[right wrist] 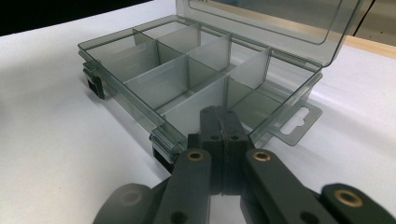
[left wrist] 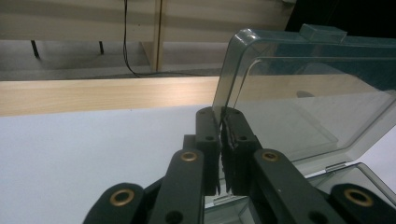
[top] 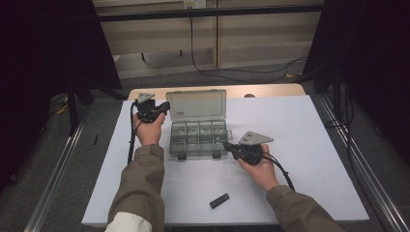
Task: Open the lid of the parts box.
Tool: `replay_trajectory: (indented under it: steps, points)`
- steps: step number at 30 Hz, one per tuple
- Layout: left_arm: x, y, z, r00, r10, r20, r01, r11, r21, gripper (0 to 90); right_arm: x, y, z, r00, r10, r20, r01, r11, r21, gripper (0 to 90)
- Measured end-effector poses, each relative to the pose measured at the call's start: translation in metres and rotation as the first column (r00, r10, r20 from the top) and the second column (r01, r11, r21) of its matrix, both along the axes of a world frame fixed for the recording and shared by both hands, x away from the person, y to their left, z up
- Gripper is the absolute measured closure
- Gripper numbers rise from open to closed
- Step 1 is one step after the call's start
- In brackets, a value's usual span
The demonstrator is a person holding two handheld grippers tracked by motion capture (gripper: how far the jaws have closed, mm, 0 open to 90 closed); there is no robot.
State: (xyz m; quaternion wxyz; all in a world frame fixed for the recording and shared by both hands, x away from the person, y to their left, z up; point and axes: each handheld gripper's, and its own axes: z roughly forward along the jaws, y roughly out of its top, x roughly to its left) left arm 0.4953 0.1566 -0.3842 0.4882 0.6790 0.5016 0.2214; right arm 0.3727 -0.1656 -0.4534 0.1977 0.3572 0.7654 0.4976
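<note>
The clear smoky organiser box point(top: 198, 139) sits in the middle of your white table point(top: 309, 145), its lid point(top: 197, 104) swung up and standing open at the far side. A pale strip of label runs along the lid's lower left in the high view, but the print is too small to read, and no brand shows anywhere else. Your left gripper point(top: 166, 107) has its jaws pinched on the lid's left edge; in the left gripper view that edge point(left wrist: 219, 109) runs straight down between the closed pads. Your right gripper point(top: 226, 145) is fully closed with nothing between the jaws, its tips against the box's right front corner point(right wrist: 261, 133), just beside the hang tab point(right wrist: 299, 122). Whether they press on the wall or merely rest there is hard to make out. The compartments look bare in the right gripper view, though the far ones sit partly behind dividers. A small black block point(top: 219, 200) lies near the table's front edge, well apart from the box; what it is cannot be told. Your sleeves are cut off at the bottom of the high view.
</note>
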Motion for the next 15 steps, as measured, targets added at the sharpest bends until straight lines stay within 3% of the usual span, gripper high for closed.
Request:
replay_trajectory:
  steps: [15]
  points:
    - [0.0041,-0.0004,-0.0021,1.0000,0.004,0.002,-0.004,1.0000,-0.003,87.0,-0.0001,-0.0001,-0.0002,1.0000,0.000,0.001,0.000,1.000,0.001,90.0]
